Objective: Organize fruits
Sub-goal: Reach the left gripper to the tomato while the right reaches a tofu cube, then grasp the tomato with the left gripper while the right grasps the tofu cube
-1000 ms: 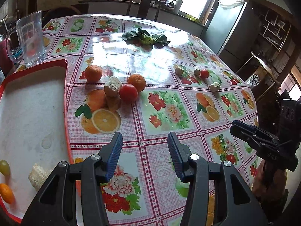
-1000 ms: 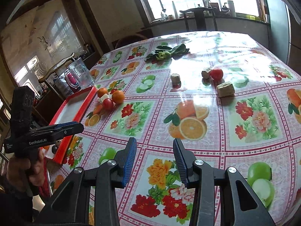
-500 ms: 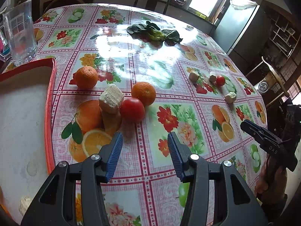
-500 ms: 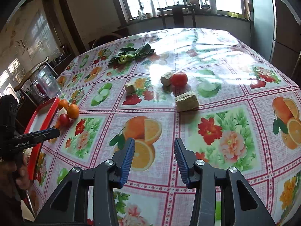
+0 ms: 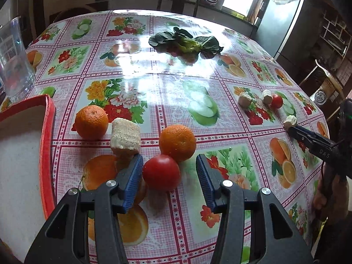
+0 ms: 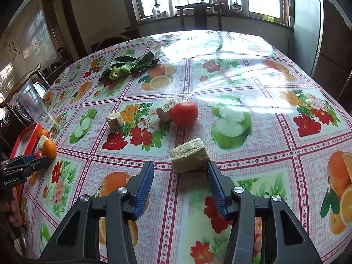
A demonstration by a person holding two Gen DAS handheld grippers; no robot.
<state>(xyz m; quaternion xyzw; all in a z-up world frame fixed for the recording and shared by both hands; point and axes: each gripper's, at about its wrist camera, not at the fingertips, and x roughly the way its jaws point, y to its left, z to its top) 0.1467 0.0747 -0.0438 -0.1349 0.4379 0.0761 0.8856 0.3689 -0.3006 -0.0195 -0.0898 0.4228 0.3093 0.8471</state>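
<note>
Holding a gripper in each hand over the table (image 5: 167, 92) with its fruit-print oilcloth, I have my left gripper (image 5: 168, 168) lowered around a red tomato (image 5: 161, 172); its blue pads (image 5: 132, 182) stand either side of the tomato with a gap on each side, and the jaws are closing without pressing on it. Just beyond the tomato, touching it, sits an orange (image 5: 177, 142); a pale, fibrous cut chunk (image 5: 125, 136) lies beside it, and a second orange (image 5: 91, 121) rests next to the chunk, close to the red-rimmed tray (image 5: 47, 145) at the table's left edge. A clear plastic jug (image 5: 13, 61) stands behind the tray. My right gripper (image 6: 179, 175) hangs over a similar pale chunk (image 6: 189, 155) nearer the table's right edge; the right-hand pad meets the chunk's corner, the other pad is clear of it, and these jaws are closing too. Further in from that chunk lie a second tomato (image 6: 184, 113), touching another cut piece (image 6: 166, 109), and a smaller piece (image 6: 114, 120) apart from them. Dark leafy greens (image 6: 129, 65) lie towards the far edge.
</note>
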